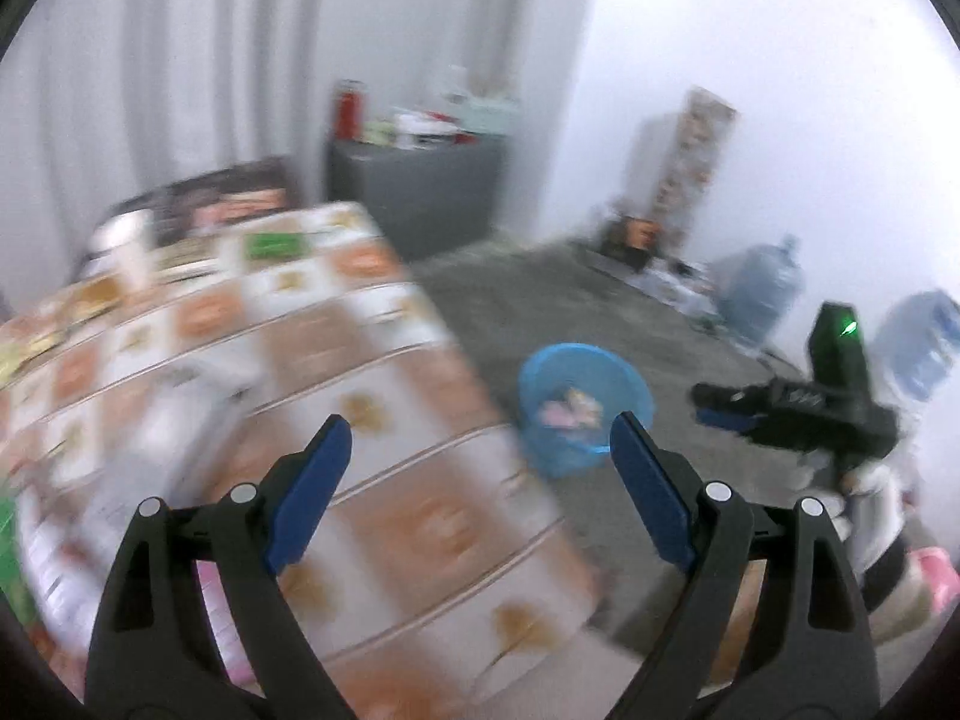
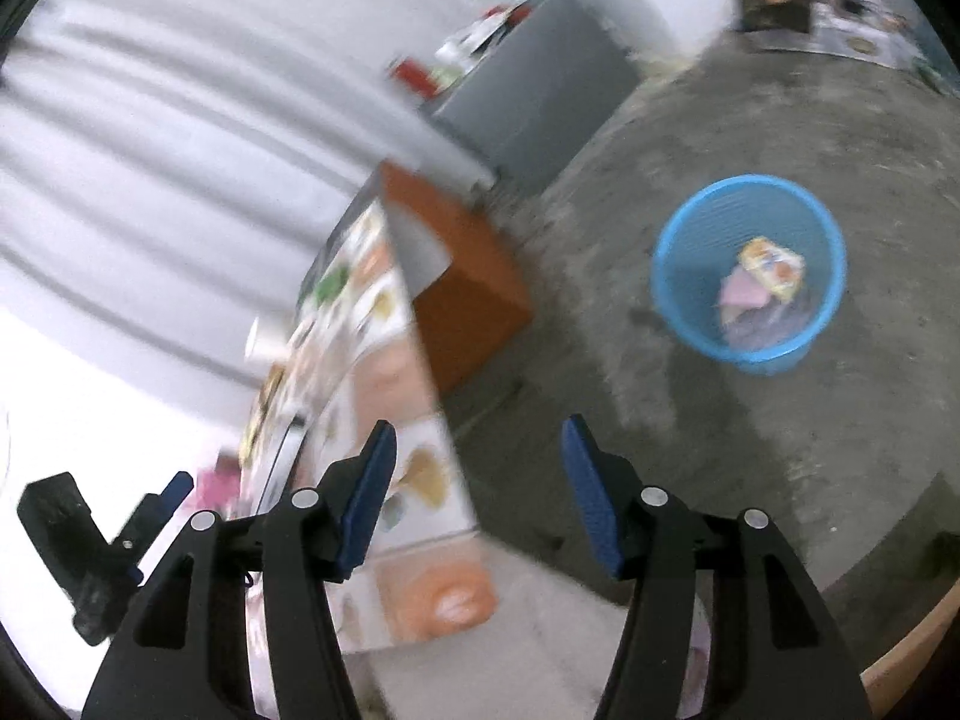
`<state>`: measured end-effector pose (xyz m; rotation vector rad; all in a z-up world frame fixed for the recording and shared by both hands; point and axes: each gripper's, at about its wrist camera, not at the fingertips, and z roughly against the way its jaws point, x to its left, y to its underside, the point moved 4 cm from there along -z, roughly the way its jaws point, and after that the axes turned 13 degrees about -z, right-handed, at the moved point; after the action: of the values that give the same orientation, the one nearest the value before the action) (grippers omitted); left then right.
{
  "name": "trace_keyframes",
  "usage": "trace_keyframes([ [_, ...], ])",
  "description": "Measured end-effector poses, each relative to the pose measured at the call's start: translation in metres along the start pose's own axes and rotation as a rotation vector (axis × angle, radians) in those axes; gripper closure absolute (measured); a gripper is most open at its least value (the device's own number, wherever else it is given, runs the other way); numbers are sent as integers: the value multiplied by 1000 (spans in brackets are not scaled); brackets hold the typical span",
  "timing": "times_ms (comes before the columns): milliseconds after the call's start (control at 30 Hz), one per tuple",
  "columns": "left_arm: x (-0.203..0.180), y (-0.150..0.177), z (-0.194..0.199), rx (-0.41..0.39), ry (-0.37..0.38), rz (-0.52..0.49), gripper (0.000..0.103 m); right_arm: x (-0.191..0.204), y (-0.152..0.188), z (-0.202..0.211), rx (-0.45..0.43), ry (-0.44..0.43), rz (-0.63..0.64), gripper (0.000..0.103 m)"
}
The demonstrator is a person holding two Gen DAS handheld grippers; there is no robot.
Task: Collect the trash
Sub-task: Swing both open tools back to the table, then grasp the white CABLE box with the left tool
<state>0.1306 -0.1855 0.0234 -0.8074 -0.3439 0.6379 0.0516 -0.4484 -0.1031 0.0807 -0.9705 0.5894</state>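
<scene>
A room in a home — plain and lived-in. Pale curtains (image 1: pixel 180 60) hang along one wall; a table (image 1: pixel 336 360) wears a patterned cloth of orange and white squares. A grey cabinet (image 1: pixel 420 192) is cluttered on top with small household goods. Large water jugs (image 1: pixel 762 288) stand by the white wall, and a blue mesh wastebasket (image 2: pixel 750 273) sits on the bare concrete floor (image 2: pixel 660 420).
</scene>
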Motion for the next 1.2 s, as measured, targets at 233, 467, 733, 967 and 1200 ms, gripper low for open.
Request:
trace_keyframes([
  [233, 71, 80, 82, -50, -197, 146, 19, 75, 51, -58, 228, -69, 87, 47],
  [467, 121, 126, 136, -143, -329, 269, 19, 152, 92, -121, 405, -66, 143, 47],
  [733, 216, 205, 171, -217, -290, 743, 29, 189, 113, -185, 480, -28, 90, 47],
  [967, 219, 201, 171, -244, -255, 674, 31, 206, 117, -207, 492, -2, 106, 47],
  [1200, 211, 174, 119, -178, -145, 652, 29, 205, 112, -227, 502, 13, 22, 47],
])
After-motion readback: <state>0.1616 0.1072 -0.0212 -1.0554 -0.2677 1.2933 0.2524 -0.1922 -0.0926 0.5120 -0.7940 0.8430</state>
